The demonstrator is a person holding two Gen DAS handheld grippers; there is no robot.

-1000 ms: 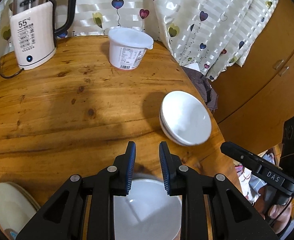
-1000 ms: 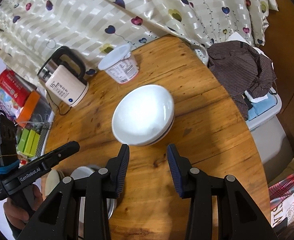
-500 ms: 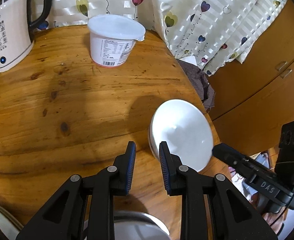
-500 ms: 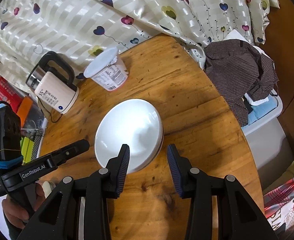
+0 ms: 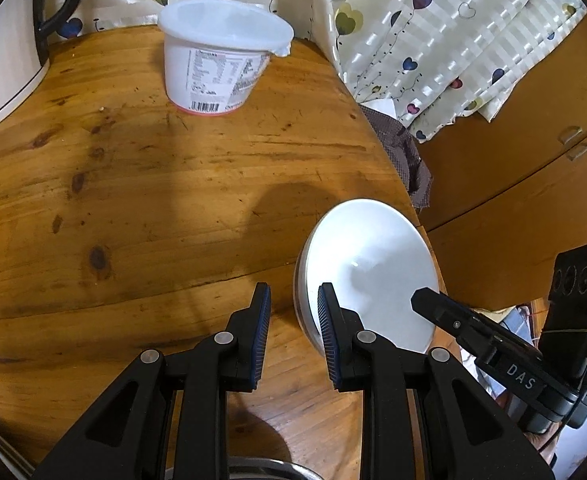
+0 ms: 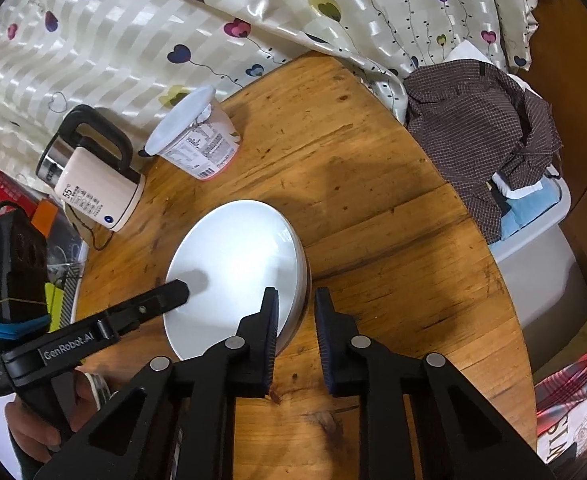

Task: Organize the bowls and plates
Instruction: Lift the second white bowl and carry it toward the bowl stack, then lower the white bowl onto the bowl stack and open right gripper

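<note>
Bowls (image 6: 233, 276), white and stacked, sit near the round table's (image 6: 393, 240) right edge in the left wrist view, with bare wood open to their left as far as the kettle (image 6: 93, 184) and tub (image 6: 197, 140) at the back. Left gripper (image 5: 293, 332): jaws part-spread, its right finger over the stack's near-left rim, the rim seemingly in the gap; no pad clearly presses it. Right gripper (image 6: 296, 334): jaws closing astride the stack's right rim, the left finger inside the bowl, the right finger outside over bare wood; contact cannot be judged, as the rim is partly hidden. In the right wrist view a broad clear strip of table lies right of the stack up to the curved edge, beyond which stand a shirt (image 6: 481, 132) and bin (image 6: 541, 248). A steel rim (image 5: 253, 470) shows at the bottom edge of the left wrist view.
</note>
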